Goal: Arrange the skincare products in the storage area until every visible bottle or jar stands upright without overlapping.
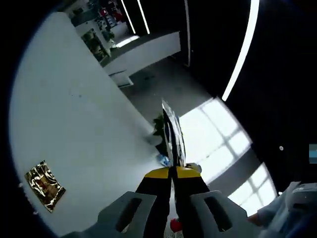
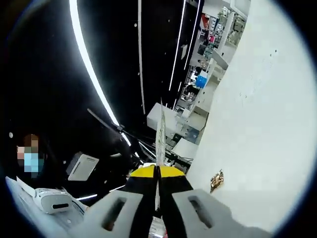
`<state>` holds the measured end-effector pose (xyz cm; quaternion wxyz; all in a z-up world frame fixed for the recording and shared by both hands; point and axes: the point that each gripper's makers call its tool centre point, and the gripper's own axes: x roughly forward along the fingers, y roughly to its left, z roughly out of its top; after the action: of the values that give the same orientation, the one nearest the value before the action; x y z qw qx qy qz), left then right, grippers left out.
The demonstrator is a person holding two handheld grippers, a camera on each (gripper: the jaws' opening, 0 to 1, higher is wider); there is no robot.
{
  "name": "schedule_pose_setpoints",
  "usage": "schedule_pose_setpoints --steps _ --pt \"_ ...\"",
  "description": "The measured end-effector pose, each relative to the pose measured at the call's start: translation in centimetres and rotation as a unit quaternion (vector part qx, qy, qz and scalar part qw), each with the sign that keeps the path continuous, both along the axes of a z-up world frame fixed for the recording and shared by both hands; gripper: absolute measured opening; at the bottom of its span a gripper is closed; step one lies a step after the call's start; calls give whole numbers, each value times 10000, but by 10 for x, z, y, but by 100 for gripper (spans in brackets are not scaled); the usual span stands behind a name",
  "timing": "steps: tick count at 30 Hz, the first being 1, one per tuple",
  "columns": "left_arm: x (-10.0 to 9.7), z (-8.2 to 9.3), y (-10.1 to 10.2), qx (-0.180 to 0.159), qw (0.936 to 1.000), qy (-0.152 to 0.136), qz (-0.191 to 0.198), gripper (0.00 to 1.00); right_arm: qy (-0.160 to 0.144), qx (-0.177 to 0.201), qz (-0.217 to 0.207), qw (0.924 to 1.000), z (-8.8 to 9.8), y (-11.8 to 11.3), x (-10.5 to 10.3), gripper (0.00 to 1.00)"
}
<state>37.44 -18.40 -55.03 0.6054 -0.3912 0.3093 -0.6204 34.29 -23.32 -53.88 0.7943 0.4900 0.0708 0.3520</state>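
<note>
Both views tilt up towards a dark ceiling and a white wall. In the left gripper view my left gripper (image 1: 169, 124) rises from the bottom with its black, yellow-banded jaws pressed together and nothing between them. My right gripper (image 2: 160, 129) stands the same way in the right gripper view, shut and holding nothing. A small red object (image 1: 175, 226) peeks out below the base of the left jaws.
A white wall (image 1: 74, 124) carries a gold foil patch (image 1: 44, 184), also seen as gold foil patch (image 2: 216, 179). Long ceiling light strips (image 1: 242, 49) and bright windows (image 1: 218, 134) lie ahead. Stocked shelves (image 2: 208, 54) stand far off. A person (image 2: 29, 153) is beside a white device (image 2: 49, 199).
</note>
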Motion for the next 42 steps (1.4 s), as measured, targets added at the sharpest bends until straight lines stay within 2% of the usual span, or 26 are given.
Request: schedule_pose_setpoints --steps 2,4,5,8,9,11,12,13,15,17,18,20,21,22,23,25,26,27,28,29,30,31,33,37,39,42 --pt "-7 14 4 -168 9997 -23 -188 0 -84 -155 20 9998 8 8 -1 4" --pt "-15 22 6 -122 9993 -166 -309 0 -151 -355 166 9991 13 20 -2 9" --pt "-16 22 6 -72 9991 -273 -331 0 -181 -414 177 9988 15 24 -3 5" --pt "-19 37 13 -243 9984 -372 -342 0 -208 -319 156 9992 29 29 -4 2" --pt "-19 39 15 -219 9980 -493 -319 0 -207 -327 144 9991 30 30 -4 2" --pt "-14 32 19 33 9919 -1258 -147 0 -189 -404 130 9989 34 35 -7 1" --pt "-15 27 22 296 9874 -1543 -179 0 -132 -511 93 9986 32 37 -8 1" --pt "-16 24 24 451 9847 -1670 -227 1 -105 -603 76 9981 30 39 -9 1" --pt "-11 15 31 840 9705 -2257 -104 2 -96 -647 4 9979 29 40 -13 1" --pt "-6 6 41 1204 9591 -2560 -68 6 -78 -559 -201 9982 31 34 -14 1" --pt "-4 5 44 1254 9535 -2741 0 9 -88 -490 -316 9983 32 29 -13 1" --pt "3 -13 58 1842 9255 -3309 41 11 -164 -232 -516 9983 40 20 -13 1" --pt "2 -28 67 2246 9051 -3611 -43 9 -257 -126 -604 9978 45 15 -14 1" --pt "0 -39 72 2468 8942 -3732 -137 9 -257 -131 -630 9976 46 12 -15 1" --pt "1 -54 78 2782 8743 -3970 -254 10 -285 -160 -660 9973 49 10 -16 1" --pt "-3 -75 86 3205 8507 -4148 -400 14 -303 -218 -707 9968 51 8 -15 1" --pt "-3 -89 91 3407 8336 -4323 -466 15 -313 -223 -744 9965 52 4 -15 1" --pt "-4 -97 93 3488 8265 -4391 -503 17 -336 -224 -738 9965 53 3 -15 1" --pt "-6 -106 94 3553 8241 -4375 -571 19 -355 -228 -733 9964 53 0 -15 1" --pt "-21 -115 95 3667 8230 -4280 -711 21 -369 -223 -734 9964 53 0 -16 1" --pt "-24 -122 97 3733 8204 -4264 -763 22 -377 -226 -725 9964 53 -1 -16 1" --pt "-26 -131 99 3795 8144 -4313 -819 23 -383 -241 -729 9963 53 -2 -16 1" --pt "-33 -146 105 3955 8095 -4223 -998 26 -385 -260 -725 9963 52 -4 -16 1" --pt "-37 -170 116 4254 7887 -4289 -1144 34 -400 -225 -749 9961 51 -6 -16 1" --pt "-39 -177 118 4284 7921 -4187 -1174 37 -402 -217 -737 9962 50 -7 -16 1" --pt "-41 -188 126 4448 7798 -4199 -1329 41 -399 -232 -728 9963 49 -4 -17 1"
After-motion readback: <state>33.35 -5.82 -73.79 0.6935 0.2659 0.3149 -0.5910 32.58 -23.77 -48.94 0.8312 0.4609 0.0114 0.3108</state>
